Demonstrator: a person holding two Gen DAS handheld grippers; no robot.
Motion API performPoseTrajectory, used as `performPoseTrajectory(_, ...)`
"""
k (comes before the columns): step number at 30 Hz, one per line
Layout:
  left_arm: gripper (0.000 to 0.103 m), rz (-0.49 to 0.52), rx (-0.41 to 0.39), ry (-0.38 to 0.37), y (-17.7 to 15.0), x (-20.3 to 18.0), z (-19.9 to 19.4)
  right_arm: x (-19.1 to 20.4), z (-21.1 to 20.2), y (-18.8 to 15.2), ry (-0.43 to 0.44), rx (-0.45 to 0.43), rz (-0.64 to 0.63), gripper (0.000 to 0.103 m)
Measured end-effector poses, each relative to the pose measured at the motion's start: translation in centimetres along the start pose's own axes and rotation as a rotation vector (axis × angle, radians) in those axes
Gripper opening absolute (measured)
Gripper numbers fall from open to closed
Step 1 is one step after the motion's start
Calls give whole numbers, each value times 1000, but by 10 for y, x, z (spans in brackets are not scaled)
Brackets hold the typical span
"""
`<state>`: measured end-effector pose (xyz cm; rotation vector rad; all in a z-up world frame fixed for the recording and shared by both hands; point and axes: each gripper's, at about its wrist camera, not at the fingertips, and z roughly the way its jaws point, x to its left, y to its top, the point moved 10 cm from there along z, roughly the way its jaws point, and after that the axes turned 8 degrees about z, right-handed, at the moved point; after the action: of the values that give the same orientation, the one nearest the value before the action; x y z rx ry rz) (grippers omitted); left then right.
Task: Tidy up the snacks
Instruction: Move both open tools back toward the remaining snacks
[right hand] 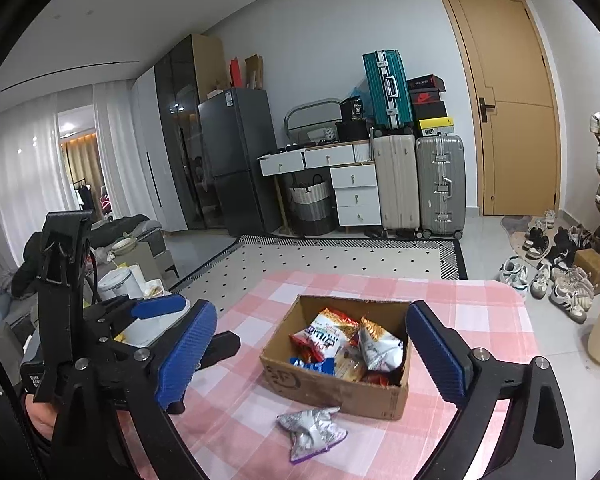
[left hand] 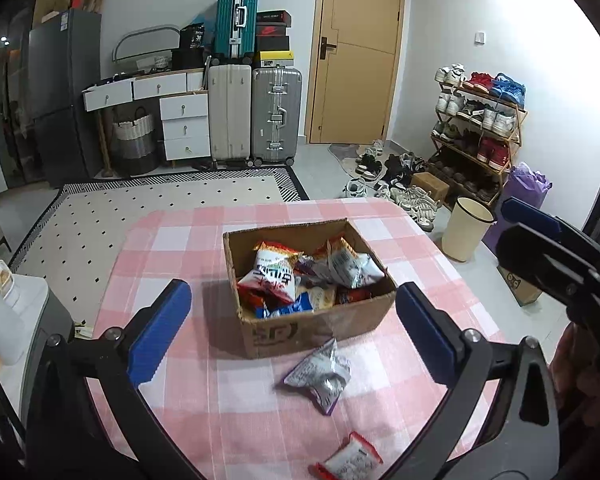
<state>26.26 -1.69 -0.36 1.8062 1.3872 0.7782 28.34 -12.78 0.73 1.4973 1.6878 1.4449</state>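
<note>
An open cardboard box (left hand: 324, 328) (right hand: 324, 388) sits mid-table on the pink checked cloth (left hand: 180, 240) and holds several snack packets (left hand: 276, 276) (right hand: 332, 340). A silver-and-purple packet (left hand: 320, 374) (right hand: 312, 432) lies on the cloth just in front of the box. A red-and-white packet (left hand: 348, 460) lies nearer, at the bottom edge of the left wrist view. My left gripper (left hand: 296, 328) is open and empty, above the near table, behind both loose packets. My right gripper (right hand: 312, 360) is open and empty, raised above the box's near side.
Beige bin (left hand: 466, 232), shoe rack (left hand: 480, 132) and loose shoes stand right of the table. Suitcases (left hand: 256, 112), a drawer unit and a fridge (left hand: 64, 96) line the far wall. A white appliance and containers (right hand: 124, 284) stand left of the table.
</note>
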Motion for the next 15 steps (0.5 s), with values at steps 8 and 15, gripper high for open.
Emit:
performPoseTrajectory(8, 102, -23, 17, -34, -37, -10, -26, 13, -48, -25, -14, -28, -15, 101)
performPoseTrajectory(15, 102, 12, 76, -48, -84, -28, -34, 14, -78, -44, -25, -38, 14, 102)
